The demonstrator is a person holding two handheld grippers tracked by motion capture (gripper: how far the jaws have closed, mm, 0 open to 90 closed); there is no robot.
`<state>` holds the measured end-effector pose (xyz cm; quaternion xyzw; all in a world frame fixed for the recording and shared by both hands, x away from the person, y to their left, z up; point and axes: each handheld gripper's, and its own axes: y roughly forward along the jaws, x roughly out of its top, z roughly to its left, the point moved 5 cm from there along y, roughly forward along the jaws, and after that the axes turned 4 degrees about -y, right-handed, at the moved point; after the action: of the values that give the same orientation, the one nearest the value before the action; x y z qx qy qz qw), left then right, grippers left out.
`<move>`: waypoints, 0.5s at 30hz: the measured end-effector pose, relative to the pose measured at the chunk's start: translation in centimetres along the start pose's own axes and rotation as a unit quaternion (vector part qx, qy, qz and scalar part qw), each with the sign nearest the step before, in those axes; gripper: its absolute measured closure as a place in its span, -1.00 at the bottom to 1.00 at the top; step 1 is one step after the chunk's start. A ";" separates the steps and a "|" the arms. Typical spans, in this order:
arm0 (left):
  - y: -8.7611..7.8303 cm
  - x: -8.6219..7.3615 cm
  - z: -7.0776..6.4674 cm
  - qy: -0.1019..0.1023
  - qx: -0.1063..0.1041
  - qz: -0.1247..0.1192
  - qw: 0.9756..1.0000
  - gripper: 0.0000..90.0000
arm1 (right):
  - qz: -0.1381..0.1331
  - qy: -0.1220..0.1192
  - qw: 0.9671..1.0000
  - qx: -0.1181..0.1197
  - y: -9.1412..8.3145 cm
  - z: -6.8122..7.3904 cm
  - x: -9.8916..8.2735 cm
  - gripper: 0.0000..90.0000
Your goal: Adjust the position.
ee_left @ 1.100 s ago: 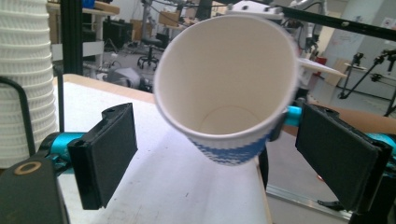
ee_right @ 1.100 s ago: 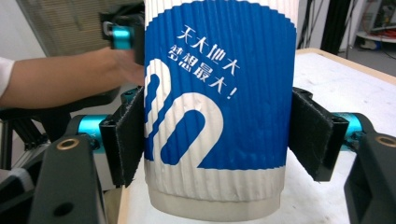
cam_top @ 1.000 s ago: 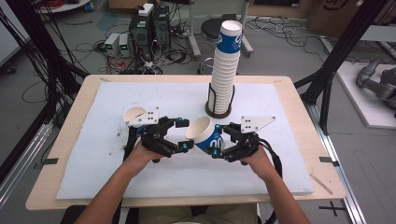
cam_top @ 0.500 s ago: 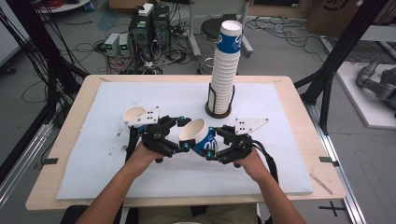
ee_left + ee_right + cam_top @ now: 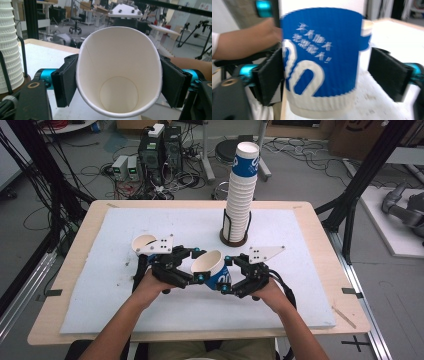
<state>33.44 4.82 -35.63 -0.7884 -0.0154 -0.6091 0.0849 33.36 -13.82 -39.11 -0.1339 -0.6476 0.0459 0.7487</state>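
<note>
Blurred print on blue cup (image 5: 319,57)

Wooden table (image 5: 320,220), white mat (image 5: 125,310) laid on top.
On the mat: cup stack (image 5: 242,195) in a black holder; lone cup (image 5: 142,243) at left.

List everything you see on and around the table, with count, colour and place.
held cup: one, blue and white paper, between the two grippers, mouth squeezed oval
cup stack: one tall stack, white, top cup blue, in a black holder at table middle
second cup: one, white, on the mat behind the left gripper
mat: one, pale blue-white, covering the wooden table
computers: black, on the floor beyond the table
left gripper: fingers pressing the held cup's rim
right gripper: one of its fingers apart from the cup; jaws just opening
</note>
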 end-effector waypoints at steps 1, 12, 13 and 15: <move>0.0 0.1 -0.1 0.002 0.002 0.011 1.000 -0.45 | 0.008 0.001 1.000 -0.004 -0.1 0.0 -0.1 -0.69; 1.2 -0.5 -1.1 0.032 -0.001 0.097 0.995 -0.46 | 0.085 -0.026 0.995 0.039 0.4 0.7 0.1 -0.68; 1.2 -0.5 -1.2 0.035 -0.001 0.101 0.994 -0.46 | 0.088 -0.025 0.995 0.042 0.6 0.8 0.1 -0.68; 1.3 -0.6 -1.2 0.035 -0.002 0.104 0.994 -0.46 | 0.094 -0.025 0.994 0.046 0.8 0.9 0.0 -0.68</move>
<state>32.31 3.45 -36.03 -0.7639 0.0711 -0.6244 0.1466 32.53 -12.95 -39.23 -0.1581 -0.6480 0.1488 0.7301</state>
